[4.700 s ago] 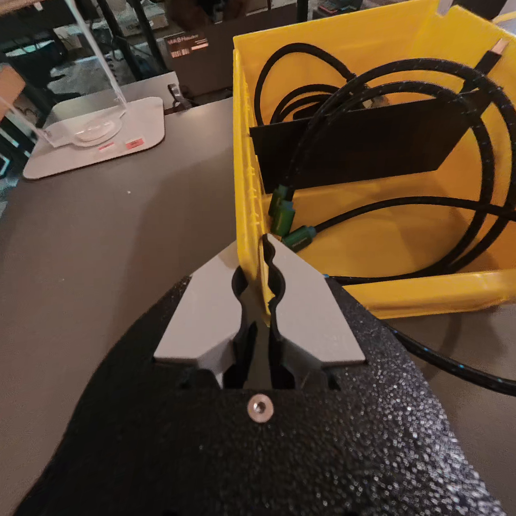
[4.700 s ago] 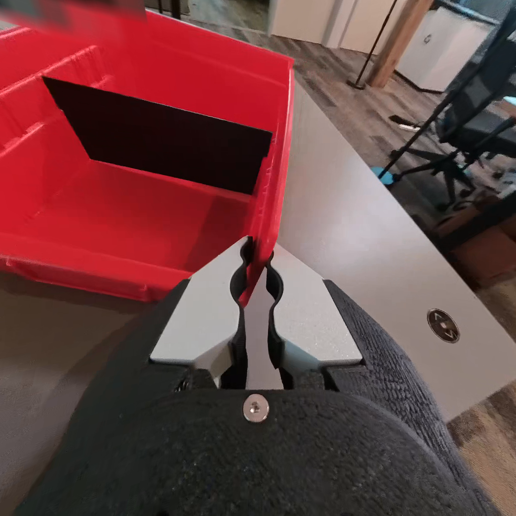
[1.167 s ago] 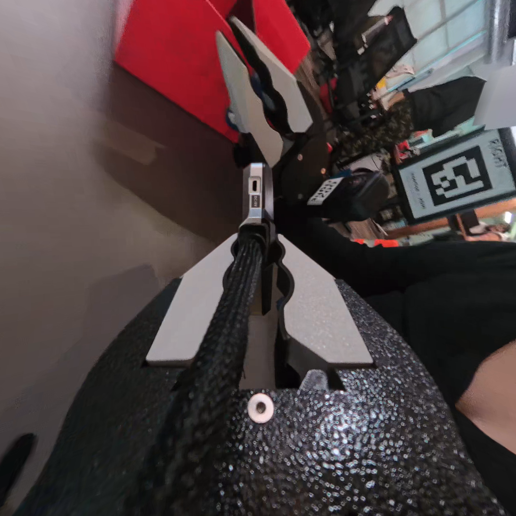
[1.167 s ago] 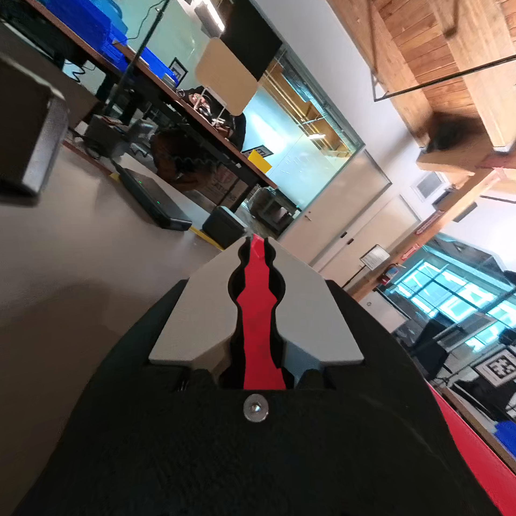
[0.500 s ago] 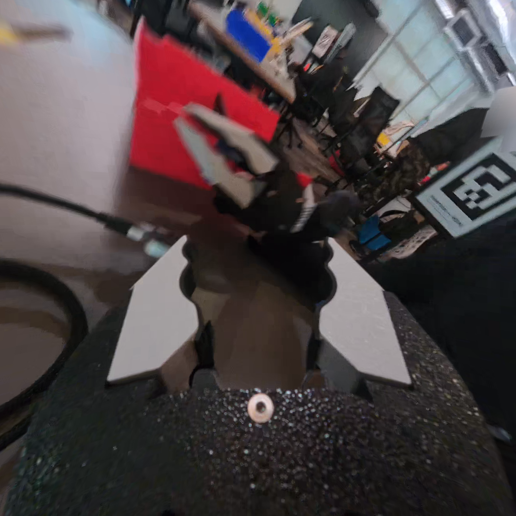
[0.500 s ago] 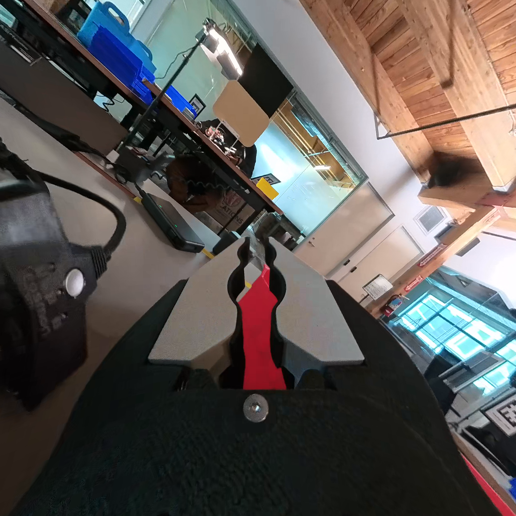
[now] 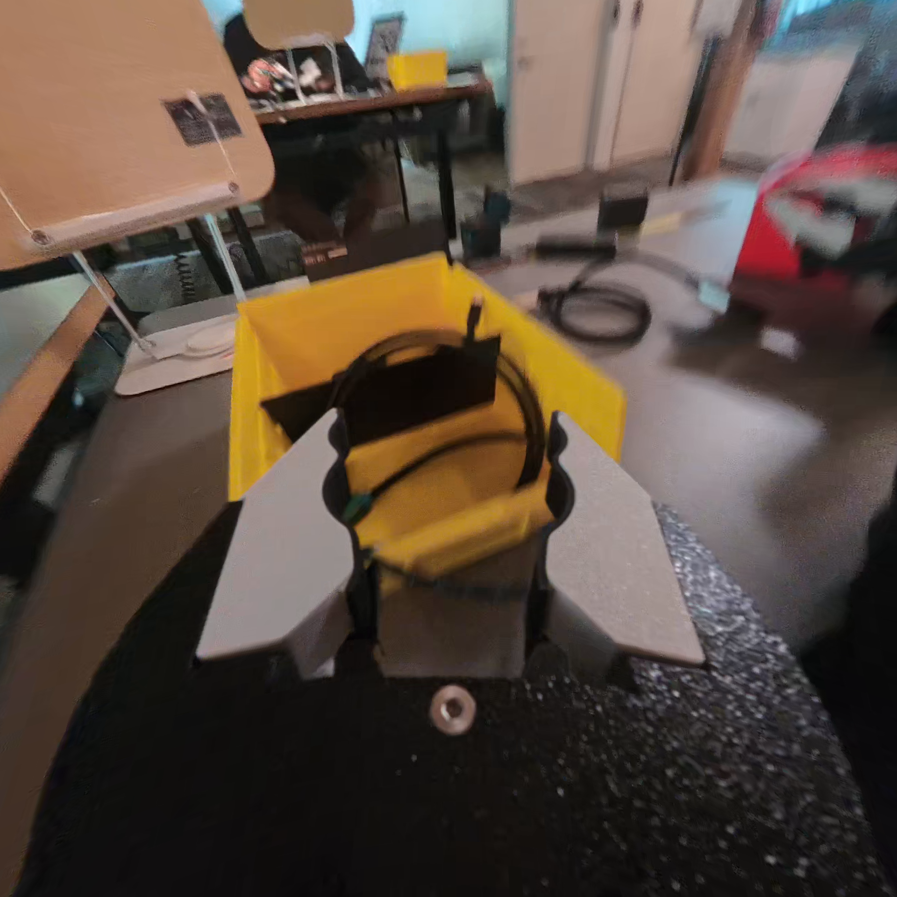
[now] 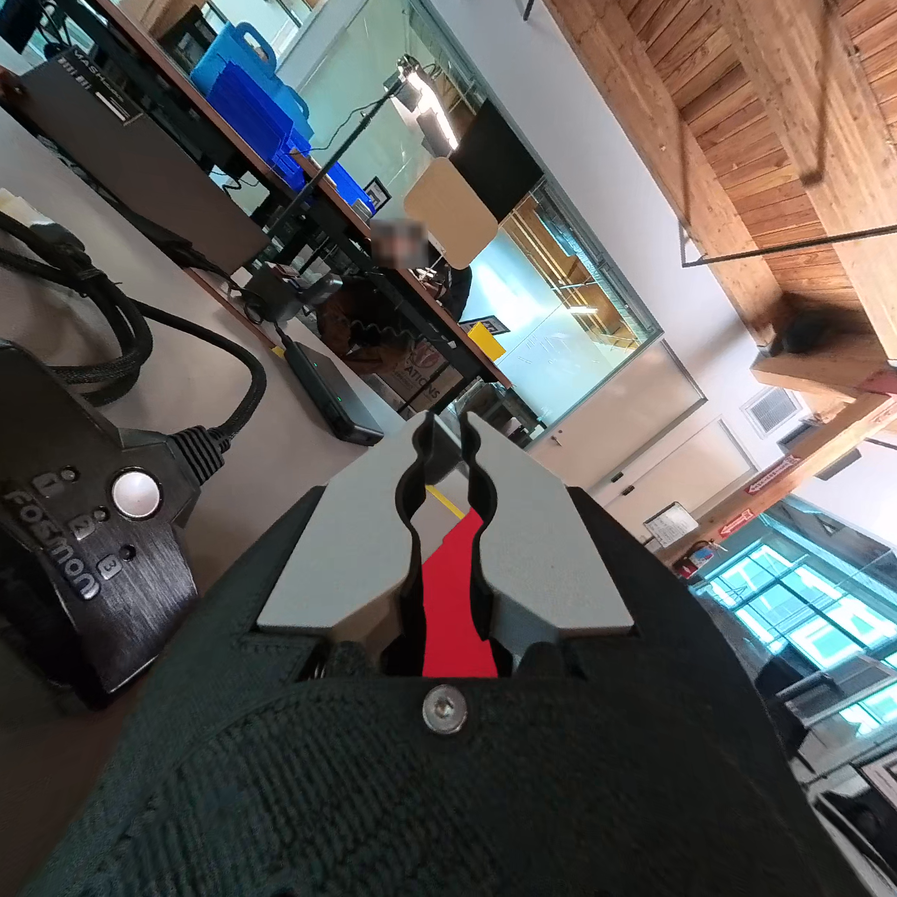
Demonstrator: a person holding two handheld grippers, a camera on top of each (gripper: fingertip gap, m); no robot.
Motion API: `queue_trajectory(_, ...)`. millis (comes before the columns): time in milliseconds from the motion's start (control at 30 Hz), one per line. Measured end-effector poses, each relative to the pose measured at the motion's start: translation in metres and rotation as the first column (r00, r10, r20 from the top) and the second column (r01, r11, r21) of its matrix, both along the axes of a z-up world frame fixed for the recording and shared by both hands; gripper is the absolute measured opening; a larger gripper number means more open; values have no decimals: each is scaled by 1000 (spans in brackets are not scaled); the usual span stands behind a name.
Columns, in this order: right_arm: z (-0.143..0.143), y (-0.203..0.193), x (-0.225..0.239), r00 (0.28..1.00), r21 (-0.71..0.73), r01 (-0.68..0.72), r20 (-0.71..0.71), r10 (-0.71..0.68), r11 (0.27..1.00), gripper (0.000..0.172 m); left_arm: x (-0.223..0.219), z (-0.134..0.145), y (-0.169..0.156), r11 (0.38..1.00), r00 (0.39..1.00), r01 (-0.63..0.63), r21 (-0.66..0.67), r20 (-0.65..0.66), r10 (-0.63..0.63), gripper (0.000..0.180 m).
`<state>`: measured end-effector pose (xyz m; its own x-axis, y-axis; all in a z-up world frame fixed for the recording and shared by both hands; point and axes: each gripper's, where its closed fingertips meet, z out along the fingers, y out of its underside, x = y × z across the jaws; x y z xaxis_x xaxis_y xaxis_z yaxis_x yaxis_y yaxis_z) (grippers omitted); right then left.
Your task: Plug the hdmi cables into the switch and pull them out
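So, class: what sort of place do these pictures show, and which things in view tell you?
Probably a shared workshop or lab office: long work tables loaded with blue storage cases, a yellow parts bin of coiled cables, and glass-walled rooms under a timber ceiling.

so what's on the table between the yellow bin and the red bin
In the left wrist view, a coiled black cable lies on the grey table between the yellow bin and the red bin; blur hides finer detail.

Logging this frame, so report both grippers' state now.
Left gripper: open wide, holding nothing, aimed at the yellow bin.
Right gripper: fingers nearly together with a narrow gap; nothing visible between the tips.
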<state>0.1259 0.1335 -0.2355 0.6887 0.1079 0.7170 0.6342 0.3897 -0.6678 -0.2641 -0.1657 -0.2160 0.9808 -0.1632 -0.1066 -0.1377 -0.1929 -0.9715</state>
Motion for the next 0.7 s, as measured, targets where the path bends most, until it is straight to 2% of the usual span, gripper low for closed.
queue_trajectory(33,-1,1,0,1000,-6,-2,-5,2,1000,9,-4,-20,-15,998,997,25,-53,-71,-29,70)
queue_trajectory(133,-4,3,0,1000,-26,-10,-28,9,1000,9,-18,-64,-38,981,990,-8,-193,-136,-19,80)
queue_trajectory(200,-5,4,2,999,-38,-9,-42,8,999,9,-25,-74,-40,979,947,-81,-185,-322,18,78)
queue_trajectory(233,-6,5,3,999,-42,-8,-49,6,999,9,-26,-77,-38,978,901,-109,-175,-433,23,76)
queue_trajectory(300,-6,6,5,998,-49,-5,-65,2,999,9,-26,-76,-31,980,788,-150,-128,-615,40,73)
queue_trajectory(400,-7,8,8,996,-61,-2,-87,-3,998,9,-11,-76,-19,989,703,-106,-105,-711,0,59)
queue_trajectory(433,-7,8,9,996,-65,-1,-93,-5,998,9,-8,-75,-17,991,676,-93,-101,-737,-12,49)
queue_trajectory(500,-8,9,11,994,-72,-2,-106,-6,997,9,-2,-72,-16,993,585,-69,-101,-810,-42,15)
queue_trajectory(533,-8,9,11,994,-75,-3,-112,-6,997,9,-2,-69,-16,993,533,-68,-99,-845,-48,9)
queue_trajectory(633,-7,9,10,993,-76,-12,-119,3,997,9,-10,-45,-15,993,419,-107,-55,-908,-5,4)
queue_trajectory(700,-7,8,8,994,-72,-18,-112,9,997,9,-16,-17,-12,991,403,-135,11,-913,65,4)
